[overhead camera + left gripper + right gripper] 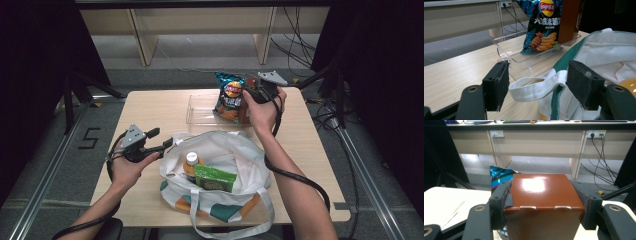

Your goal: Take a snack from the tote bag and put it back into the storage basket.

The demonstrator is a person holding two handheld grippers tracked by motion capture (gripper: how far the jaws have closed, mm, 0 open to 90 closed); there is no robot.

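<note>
Grey carpet and pale wooden desk legs are lying behind a light wood counter (150, 107) where a person is working with tongs in each hand.

In the right gripper view the right tongs (546, 202) are pinching a brown carton (544, 202), one black pad pressing on each of its side walls, with its glossy top facing the camera. In the high view the right tongs (257, 92) are sitting at the far edge of the counter, over the right end of a clear plastic tray (200, 107). A Lay's crisp bag (229, 97) is standing in that tray just left of the carton, touching it or nearly so; in the left gripper view the carton (569, 21) is standing upright directly beside the bag (544, 27), over the tray.

The left tongs (537, 86) are standing spread, pads apart, with a white strap (534, 88) of the tote bag (604, 57) crossing the gap between them; the strap is touching the right-hand pad, but nothing is squeezing it. In the high view the left tongs (160, 140) are hovering at the tote's (215, 200) left rim.

Inside the open white and teal tote a bottle with a white cap (191, 162) is standing next to a green packet (215, 179).
</note>
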